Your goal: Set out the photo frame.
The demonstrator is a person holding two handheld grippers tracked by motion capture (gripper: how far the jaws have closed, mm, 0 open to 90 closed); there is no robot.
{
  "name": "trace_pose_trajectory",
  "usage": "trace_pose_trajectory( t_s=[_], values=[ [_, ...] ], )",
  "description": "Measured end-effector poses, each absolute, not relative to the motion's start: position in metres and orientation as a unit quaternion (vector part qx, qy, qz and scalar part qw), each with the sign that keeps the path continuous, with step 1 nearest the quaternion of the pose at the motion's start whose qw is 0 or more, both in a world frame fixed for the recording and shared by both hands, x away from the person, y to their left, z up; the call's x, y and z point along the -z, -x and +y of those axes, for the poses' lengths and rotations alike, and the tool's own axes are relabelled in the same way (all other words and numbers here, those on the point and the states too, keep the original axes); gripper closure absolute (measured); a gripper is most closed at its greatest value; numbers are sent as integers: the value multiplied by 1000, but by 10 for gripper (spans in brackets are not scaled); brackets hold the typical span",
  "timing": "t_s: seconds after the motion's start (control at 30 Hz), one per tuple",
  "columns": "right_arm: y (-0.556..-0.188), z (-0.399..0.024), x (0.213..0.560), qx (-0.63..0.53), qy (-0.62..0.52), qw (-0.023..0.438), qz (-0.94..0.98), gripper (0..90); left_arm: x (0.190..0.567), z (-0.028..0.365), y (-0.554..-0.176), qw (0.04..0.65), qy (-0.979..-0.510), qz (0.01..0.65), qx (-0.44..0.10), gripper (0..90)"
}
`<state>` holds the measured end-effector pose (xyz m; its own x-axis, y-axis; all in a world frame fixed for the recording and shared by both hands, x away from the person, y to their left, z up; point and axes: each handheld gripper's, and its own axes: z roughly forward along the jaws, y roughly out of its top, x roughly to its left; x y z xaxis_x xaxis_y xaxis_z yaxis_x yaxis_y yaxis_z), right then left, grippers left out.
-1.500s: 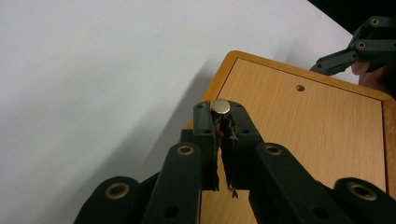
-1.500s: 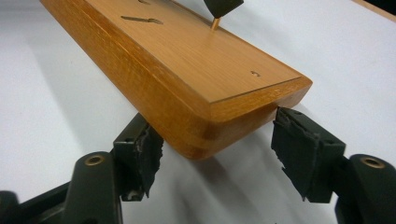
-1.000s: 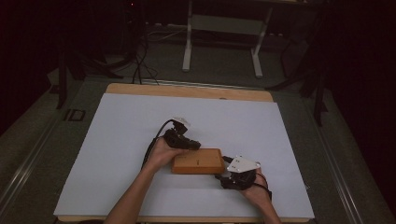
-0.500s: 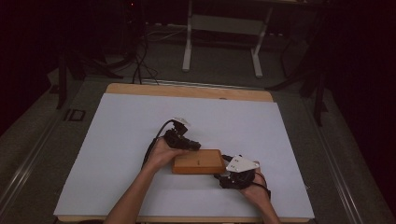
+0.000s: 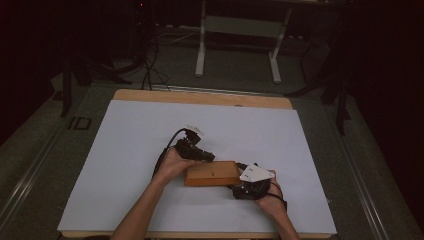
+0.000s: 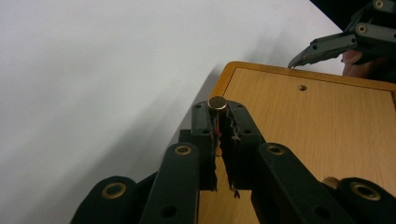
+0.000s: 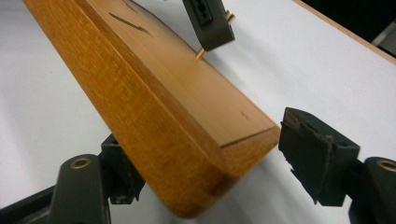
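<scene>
board: wooden board [image 5: 212, 173] flat on the white table [image 5: 125, 150], near its front edge, right of middle
left gripper [image 6: 217, 108]: jaws just eased apart a little, pinching a small brass pin [image 6: 217, 103] over the board's left end
right gripper [image 7: 219, 154]: jaws spread, just widened; the board's right end sits between them, right pad clear of the wood

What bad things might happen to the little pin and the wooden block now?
1. The left gripper pinches a small pin by its very tip above the block; a slight tilt might let it slip out.
2. The right gripper has just been opening, and one jaw stands clear of the block's corner, so the block may shift while the pin is pushed toward the tiny hole.
</scene>
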<state>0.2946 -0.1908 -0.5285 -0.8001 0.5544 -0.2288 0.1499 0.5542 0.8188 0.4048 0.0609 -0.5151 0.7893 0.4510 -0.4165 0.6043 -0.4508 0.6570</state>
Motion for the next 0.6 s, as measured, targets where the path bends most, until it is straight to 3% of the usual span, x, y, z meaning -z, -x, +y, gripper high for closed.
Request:
trace_pose_trajectory(
  t_s=[0.37,0.6],
  values=[
    [-291,-189,526,-438,-193,227,848,398,517,51,-399,424,-852,294,94,806],
    [-293,-191,525,-443,-197,222,846,404,513,52,-393,429,-852,291,69,698]
  ],
)
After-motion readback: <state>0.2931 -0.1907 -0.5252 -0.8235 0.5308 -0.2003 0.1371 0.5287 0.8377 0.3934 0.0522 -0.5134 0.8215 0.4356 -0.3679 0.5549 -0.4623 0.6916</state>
